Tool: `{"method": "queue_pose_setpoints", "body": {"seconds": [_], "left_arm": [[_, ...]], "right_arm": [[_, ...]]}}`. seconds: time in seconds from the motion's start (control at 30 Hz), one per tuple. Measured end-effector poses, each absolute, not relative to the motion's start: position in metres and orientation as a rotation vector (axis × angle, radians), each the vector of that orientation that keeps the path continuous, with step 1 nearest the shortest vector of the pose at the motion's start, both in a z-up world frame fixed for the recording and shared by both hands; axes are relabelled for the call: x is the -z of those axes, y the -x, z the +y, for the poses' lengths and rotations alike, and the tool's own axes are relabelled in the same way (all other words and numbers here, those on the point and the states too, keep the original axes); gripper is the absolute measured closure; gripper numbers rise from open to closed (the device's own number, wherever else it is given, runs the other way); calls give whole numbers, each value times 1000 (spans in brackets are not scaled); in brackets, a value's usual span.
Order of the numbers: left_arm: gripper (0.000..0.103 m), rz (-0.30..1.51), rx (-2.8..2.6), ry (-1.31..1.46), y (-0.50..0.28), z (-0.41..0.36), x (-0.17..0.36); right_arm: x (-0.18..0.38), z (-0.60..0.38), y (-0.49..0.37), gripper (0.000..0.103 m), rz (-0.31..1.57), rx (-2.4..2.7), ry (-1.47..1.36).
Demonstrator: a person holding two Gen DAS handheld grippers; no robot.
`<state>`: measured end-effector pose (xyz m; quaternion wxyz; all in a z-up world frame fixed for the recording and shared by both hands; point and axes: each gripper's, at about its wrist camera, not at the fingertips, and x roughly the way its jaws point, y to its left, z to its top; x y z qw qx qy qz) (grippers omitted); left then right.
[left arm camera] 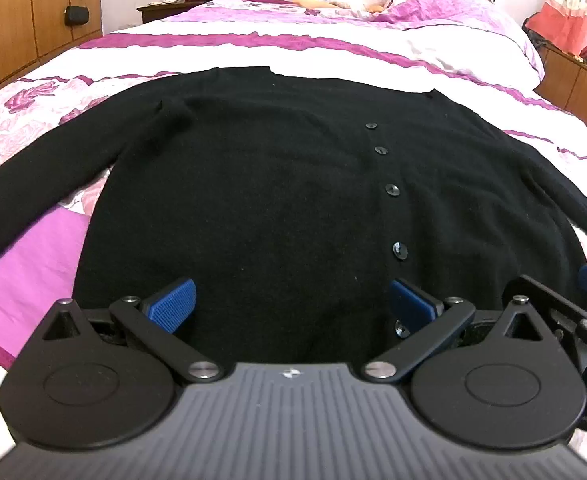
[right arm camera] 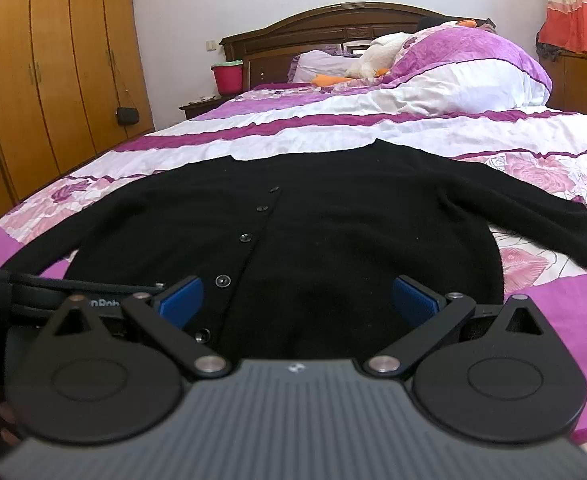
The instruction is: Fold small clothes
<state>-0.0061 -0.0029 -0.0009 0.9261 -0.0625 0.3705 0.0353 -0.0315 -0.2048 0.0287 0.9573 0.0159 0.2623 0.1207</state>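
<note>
Pink and white bedding covers the bed [right arm camera: 373,136] we work on, and the black cardigan [left arm camera: 253,184] lies flat across it, buttoned front up, both sleeves spread outward, a good layout for a first fold. We hold the left gripper [left arm camera: 291,304] and the right gripper [right arm camera: 298,300] side by side at the hem, jaws spread wide and gripping nothing, placed, we judge, to take the bottom edge. Pillows [right arm camera: 473,68], a soft toy [right arm camera: 377,60] and a red bucket [right arm camera: 228,76] sit well apart near the headboard, and the wardrobe [right arm camera: 53,80] stands to the side; nothing lies on the cardigan or blocks our fold.
</note>
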Motion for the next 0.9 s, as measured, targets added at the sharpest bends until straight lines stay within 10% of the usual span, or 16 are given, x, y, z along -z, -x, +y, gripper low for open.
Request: {"method": "queue_pose_setpoints", "body": {"seconds": [0.9], "left_arm": [[0,770,-40,113,11,-3,-15]], "right_arm": [[-42,-230,22,0,533,-219,-30]]}}
